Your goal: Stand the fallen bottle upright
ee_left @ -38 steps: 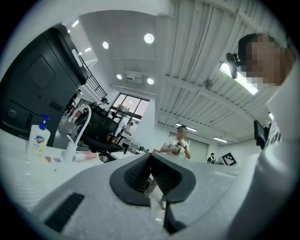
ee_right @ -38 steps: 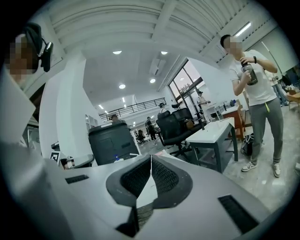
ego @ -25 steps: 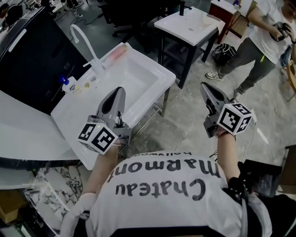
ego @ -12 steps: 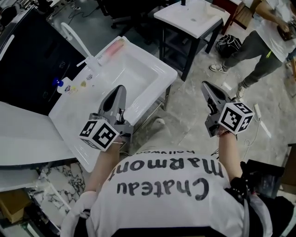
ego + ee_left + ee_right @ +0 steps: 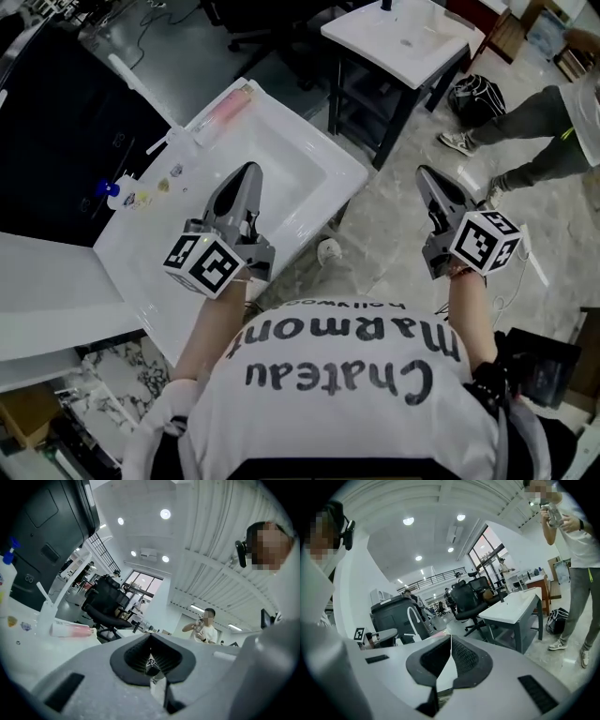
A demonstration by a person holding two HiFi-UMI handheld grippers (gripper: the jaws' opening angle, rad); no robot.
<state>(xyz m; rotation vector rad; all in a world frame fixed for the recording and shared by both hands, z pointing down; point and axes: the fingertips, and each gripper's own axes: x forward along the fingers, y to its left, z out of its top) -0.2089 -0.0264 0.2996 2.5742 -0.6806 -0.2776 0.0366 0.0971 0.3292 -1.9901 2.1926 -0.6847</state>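
The left tongs (image 5: 249,172) and right tongs (image 5: 424,173) are held closed and empty, the fallen bottle (image 5: 225,109) not yet reached.

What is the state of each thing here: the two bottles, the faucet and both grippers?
pink bottle: lying on its side on the back rim of the sink
blue-capped bottle: standing upright
faucet: no water running
left gripper: shut, nothing between the jaws
right gripper: shut, nothing between the jaws

Pink translucent bottle (image 5: 223,110), lying flat, on sink (image 5: 286,155) back ledge
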